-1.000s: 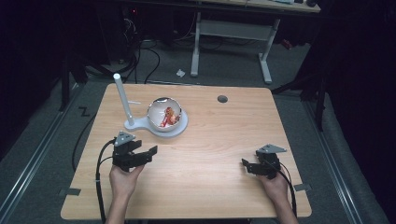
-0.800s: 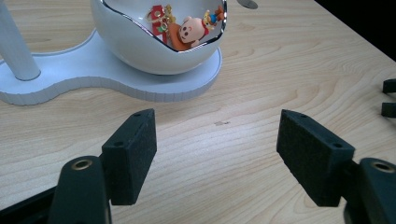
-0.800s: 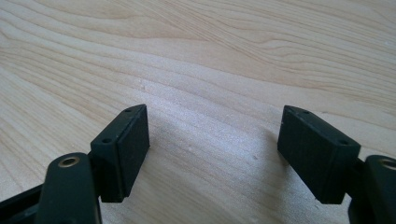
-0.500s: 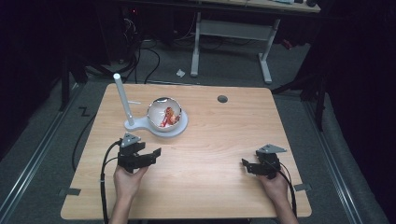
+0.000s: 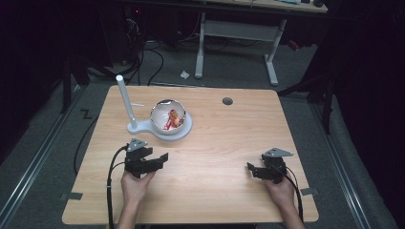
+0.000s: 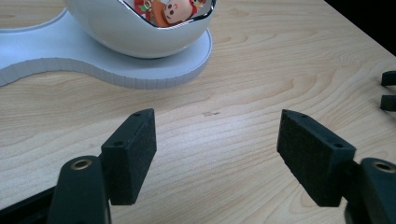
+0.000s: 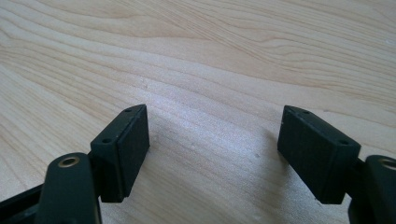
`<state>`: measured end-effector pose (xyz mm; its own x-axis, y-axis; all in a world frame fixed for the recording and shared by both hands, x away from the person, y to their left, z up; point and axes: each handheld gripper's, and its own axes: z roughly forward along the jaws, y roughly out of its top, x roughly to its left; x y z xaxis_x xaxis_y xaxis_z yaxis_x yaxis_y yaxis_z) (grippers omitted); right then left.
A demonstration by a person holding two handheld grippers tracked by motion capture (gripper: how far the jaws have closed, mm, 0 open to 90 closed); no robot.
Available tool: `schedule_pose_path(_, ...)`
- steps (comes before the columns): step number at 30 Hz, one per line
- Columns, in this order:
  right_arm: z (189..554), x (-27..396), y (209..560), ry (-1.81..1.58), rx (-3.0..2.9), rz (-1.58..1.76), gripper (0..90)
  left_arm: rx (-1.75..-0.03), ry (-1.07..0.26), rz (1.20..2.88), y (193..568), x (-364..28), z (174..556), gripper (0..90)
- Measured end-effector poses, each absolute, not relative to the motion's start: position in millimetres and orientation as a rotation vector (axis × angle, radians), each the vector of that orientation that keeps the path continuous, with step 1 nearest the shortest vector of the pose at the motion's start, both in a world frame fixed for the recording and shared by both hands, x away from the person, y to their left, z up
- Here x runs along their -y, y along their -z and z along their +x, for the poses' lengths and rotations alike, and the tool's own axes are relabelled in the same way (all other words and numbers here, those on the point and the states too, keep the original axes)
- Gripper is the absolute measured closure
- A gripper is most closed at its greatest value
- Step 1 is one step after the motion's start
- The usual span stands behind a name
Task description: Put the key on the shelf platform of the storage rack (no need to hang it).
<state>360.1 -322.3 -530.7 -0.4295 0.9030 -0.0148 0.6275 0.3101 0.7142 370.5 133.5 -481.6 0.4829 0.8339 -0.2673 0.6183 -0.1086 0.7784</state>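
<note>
Nearest the person, both hands sit low on the wooden table (image 5: 205,191), one claw in each. The right gripper (image 5: 251,170), down around 4 o'clock, has its jaws spread wide over bare wood with nothing between them; the right gripper view confirms empty pads (image 7: 128,144). The left gripper (image 5: 160,160), at about 8 o'clock, is likewise well open and holding nothing, and it's angled toward the middle of the table. In the left gripper view the white bowl (image 6: 140,32) sits up ahead, near but not touching, resting on its flat white base (image 6: 154,74). Farther out, roughly 11 o'clock on the tabletop, the high view shows the bowl (image 5: 168,116) with something red and orange inside, maybe a small toy (image 5: 173,119), hard to tell exactly. A white post (image 5: 125,100) stands upright at the left end of that base. Looks like the approach stage: nothing grabbed yet. The next move probably calls for the left claw to go forward to 12 o'clock and line up on the bowl rim or the toy before closing.
</note>
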Motion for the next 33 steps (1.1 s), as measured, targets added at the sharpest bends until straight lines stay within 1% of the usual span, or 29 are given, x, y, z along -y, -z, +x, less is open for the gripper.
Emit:
schedule_pose_path(8, 360.1, 322.3, 530.7, -0.899, -2.168, 1.361, 24.9, -1.237, -0.291, 1.838, 493.8, -126.5, 371.4, 28.6)
schedule_pose_path(19, 360.1, 322.3, 530.7, -0.899, -2.169, 1.361, 24.9, -1.259, -0.319, 1.863, 510.6, -115.9, 372.9, 28.6)
schedule_pose_path(33, 360.1, 322.3, 530.7, -0.899, -2.169, 1.360, 24.9, -1.253, -0.447, 1.918, 521.1, -100.4, 376.2, 28.4)
